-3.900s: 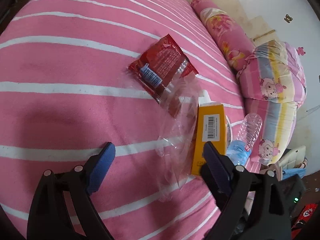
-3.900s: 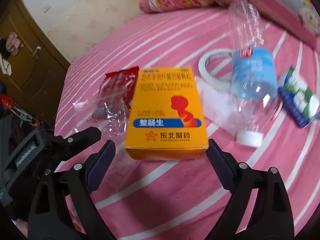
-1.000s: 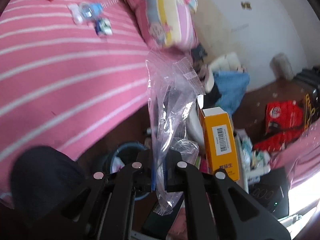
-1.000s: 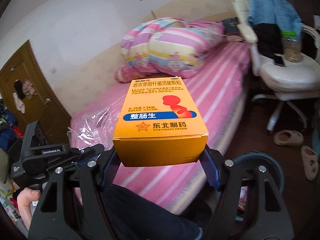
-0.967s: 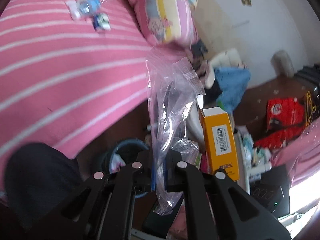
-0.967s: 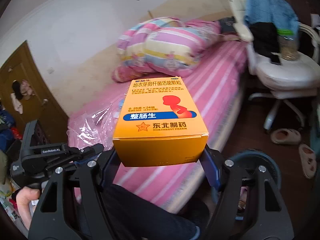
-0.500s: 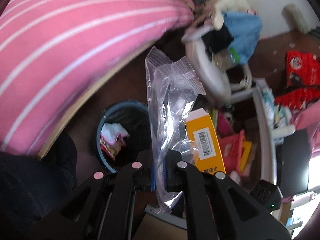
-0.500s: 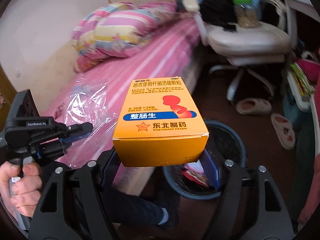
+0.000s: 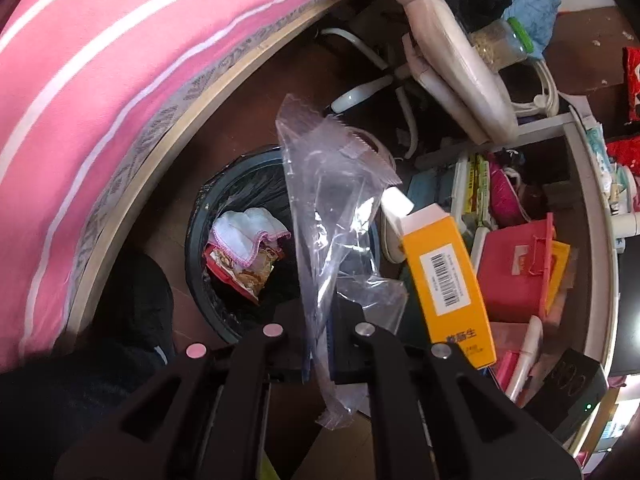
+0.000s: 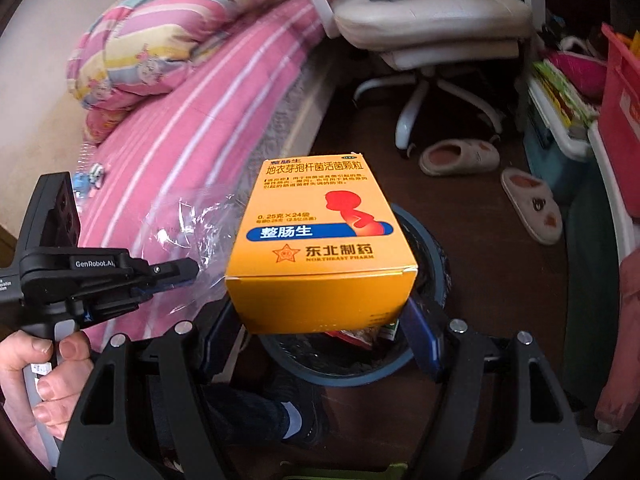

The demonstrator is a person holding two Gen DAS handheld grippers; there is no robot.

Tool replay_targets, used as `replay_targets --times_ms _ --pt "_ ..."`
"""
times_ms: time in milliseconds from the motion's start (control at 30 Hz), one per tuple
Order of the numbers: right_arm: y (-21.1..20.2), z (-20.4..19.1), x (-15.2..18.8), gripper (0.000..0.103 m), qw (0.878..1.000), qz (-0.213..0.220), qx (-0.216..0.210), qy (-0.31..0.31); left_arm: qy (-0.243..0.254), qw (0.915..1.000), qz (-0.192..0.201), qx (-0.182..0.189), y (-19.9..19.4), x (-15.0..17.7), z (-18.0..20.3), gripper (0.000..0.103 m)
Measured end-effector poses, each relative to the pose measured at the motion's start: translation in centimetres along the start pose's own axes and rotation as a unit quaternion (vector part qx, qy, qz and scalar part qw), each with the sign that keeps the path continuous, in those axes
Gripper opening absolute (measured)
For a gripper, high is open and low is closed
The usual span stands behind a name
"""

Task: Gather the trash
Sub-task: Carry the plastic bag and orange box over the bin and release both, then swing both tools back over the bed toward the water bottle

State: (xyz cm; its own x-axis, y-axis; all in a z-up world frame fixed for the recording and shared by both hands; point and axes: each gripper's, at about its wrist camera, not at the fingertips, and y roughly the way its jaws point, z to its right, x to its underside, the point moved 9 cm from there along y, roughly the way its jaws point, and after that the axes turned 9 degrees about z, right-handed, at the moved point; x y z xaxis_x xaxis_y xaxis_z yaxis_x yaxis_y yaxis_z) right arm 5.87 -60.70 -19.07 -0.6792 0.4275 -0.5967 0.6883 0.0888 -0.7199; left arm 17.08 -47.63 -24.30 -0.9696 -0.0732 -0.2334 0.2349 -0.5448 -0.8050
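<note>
Orange box (image 10: 320, 240) clamped in right gripper (image 10: 320, 320); left gripper (image 9: 320, 344) pinched tight on clear plastic bag (image 9: 332, 208), both above black bin (image 9: 240, 184).

Your rig and your clothing

Your left tongs (image 9: 318, 344) and right tongs (image 10: 320, 332) are matte black frames with round silver screw heads and blue finger pads (image 10: 420, 330); the left body reads "GenRobot.AI" in white. You wear dark trousers (image 9: 80, 380), a dark shoe (image 10: 296, 412) and a pale sock.
</note>
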Motion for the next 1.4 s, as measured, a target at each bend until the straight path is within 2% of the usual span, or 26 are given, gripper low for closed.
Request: replay_targets --times_ms 167,233,267,300,333,367,433,633,833,900,1033,1167,1200,1300,1400 --pt "1.3 0.6 0.8 0.072 1.000 -0.009 0.008 0.003 0.014 0.9997 -0.016 -0.015 1.6 -0.1 -0.5 0.007" --pt "1.8 0.7 1.0 0.072 1.000 -0.015 0.009 0.003 0.014 0.9994 -0.027 -0.019 2.3 -0.1 -0.7 0.017" --pt "2.0 0.6 1.1 0.072 1.000 -0.017 0.009 0.003 0.011 0.9990 -0.037 -0.021 2.7 0.1 -0.9 0.040" --pt "2.4 0.6 1.4 0.073 1.000 -0.029 0.010 -0.003 0.010 0.9987 -0.043 -0.027 2.9 0.3 -1.1 0.070" --pt "2.5 0.7 1.4 0.073 0.999 -0.030 0.015 -0.004 0.014 0.9984 -0.040 -0.039 3.0 0.2 -1.3 0.077" --pt "2.4 0.6 1.3 0.075 0.999 -0.030 0.019 -0.004 0.022 0.9981 -0.035 -0.046 2.9 0.1 -1.2 0.077" --pt "2.0 0.6 1.0 0.086 0.999 -0.020 0.028 -0.001 0.032 0.9979 -0.032 -0.046 2.7 0.0 -1.0 0.077" --pt "0.7 0.3 1.0 0.087 0.999 -0.019 0.025 -0.008 0.006 0.9987 -0.024 -0.044 1.5 -0.1 -1.6 0.077" --pt "-1.7 -1.5 0.3 0.088 1.000 -0.001 0.018 -0.024 -0.039 0.9990 0.003 -0.019 -1.6 -0.5 -2.0 0.077" --pt "-3.0 -3.0 -0.5 0.089 0.999 0.012 0.006 -0.032 -0.052 0.9985 0.018 -0.006 -3.1 -0.6 -1.8 0.077" --pt "-4.8 -6.0 -2.0 0.089 0.998 0.033 -0.018 -0.048 -0.065 0.9952 0.070 0.023 -7.5 -1.5 -1.5 0.077" --pt "-7.0 -10.2 -3.5 0.090 0.995 0.055 -0.052 -0.066 -0.070 0.9854 0.139 0.068 -13.4 -2.9 -1.2 0.079" --pt "-7.8 -12.5 -4.0 0.091 0.993 0.065 -0.071 -0.074 -0.069 0.9821 0.157 0.077 -15.0 -3.2 -1.2 0.079" --pt "-8.8 -15.7 -4.9 0.091 0.989 0.076 -0.095 -0.086 -0.065 0.9690 0.215 0.103 -20.5 -4.1 -1.8 0.081" --pt "-10.0 -21.2 -5.6 0.092 0.981 0.090 -0.141 -0.102 -0.075 0.9541 0.263 0.121 -25.8 -4.9 -3.6 0.082"
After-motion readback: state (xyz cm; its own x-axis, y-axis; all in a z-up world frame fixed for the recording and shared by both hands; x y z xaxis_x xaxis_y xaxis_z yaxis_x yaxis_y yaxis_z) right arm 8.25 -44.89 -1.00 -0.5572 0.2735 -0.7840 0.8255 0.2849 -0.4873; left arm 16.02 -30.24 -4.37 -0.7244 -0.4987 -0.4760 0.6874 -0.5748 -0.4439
